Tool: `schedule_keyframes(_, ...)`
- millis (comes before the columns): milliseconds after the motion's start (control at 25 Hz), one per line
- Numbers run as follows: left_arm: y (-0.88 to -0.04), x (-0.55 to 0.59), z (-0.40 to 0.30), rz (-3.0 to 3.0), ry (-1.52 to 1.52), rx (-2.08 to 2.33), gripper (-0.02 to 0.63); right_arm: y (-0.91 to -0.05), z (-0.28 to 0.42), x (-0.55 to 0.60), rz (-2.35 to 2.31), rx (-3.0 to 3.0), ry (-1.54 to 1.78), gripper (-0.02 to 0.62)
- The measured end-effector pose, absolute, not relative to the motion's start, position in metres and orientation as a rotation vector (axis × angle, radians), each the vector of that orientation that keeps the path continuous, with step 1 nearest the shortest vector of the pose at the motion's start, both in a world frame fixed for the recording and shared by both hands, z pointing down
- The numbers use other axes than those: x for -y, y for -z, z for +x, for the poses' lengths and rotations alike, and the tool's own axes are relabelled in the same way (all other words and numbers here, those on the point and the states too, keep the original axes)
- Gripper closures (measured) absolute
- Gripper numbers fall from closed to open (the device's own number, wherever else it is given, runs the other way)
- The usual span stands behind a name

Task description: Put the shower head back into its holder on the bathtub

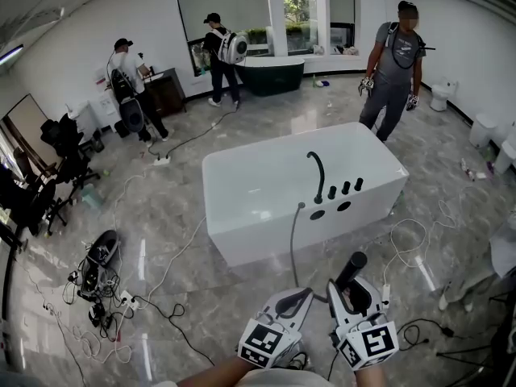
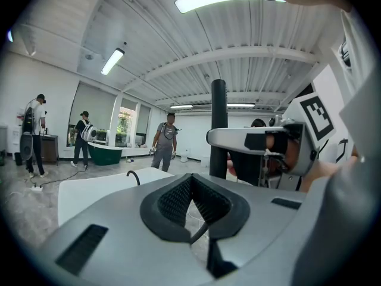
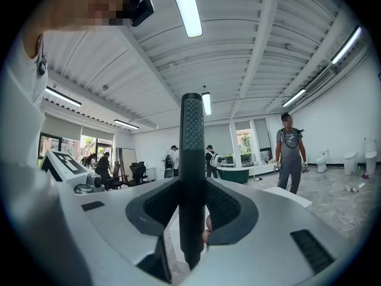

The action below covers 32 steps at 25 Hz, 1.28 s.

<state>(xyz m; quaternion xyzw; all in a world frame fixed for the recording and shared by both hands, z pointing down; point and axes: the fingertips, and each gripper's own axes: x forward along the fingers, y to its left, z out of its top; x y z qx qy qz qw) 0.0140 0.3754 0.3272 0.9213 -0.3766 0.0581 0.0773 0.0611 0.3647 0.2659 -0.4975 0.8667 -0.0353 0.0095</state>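
- The right gripper (image 3: 191, 213) clamps the dark shower head (image 3: 191, 154) upright between its pads, near the white bathtub (image 1: 266, 240) but apart from it.
- The hose (image 1: 293, 248) leaves the tub's near rim.
- The left gripper (image 2: 190, 177) is pinched closed, just left of the right one.

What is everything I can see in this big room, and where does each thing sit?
white bathtub: one, white, middle of the floor
spout: one, black, on that tub's near rim
knobs: three, black, right of the spout
hose: one, grey, from the tub's side down towards the claws
green bathtub: one, dark green, by the far windows
people: three, standing at the back
toilets: at least two, white, along the right wall
office chairs: a few, black, far left
cables: a tangle, black and white, floor at left
shower head: one, black, upright in the right claw
right claw: one, grey, shut on the shower head
left claw: one, grey, shut, beside the right one
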Motion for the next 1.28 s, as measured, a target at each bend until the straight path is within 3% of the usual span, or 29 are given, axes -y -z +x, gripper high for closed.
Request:
schedule_keyframes(680,-0.350,-0.351,0.031,2.738,-0.193,1.189,0.601,-0.265,0.080,-0.332,-1.480,-2.726,0.070,0.453)
schedule_keyframes(1280,-0.389,-0.229,-0.018,2.787,-0.271,1.037,0.601,-0.262,0.030,-0.204,-1.598,-2.679,0.092,0.453)
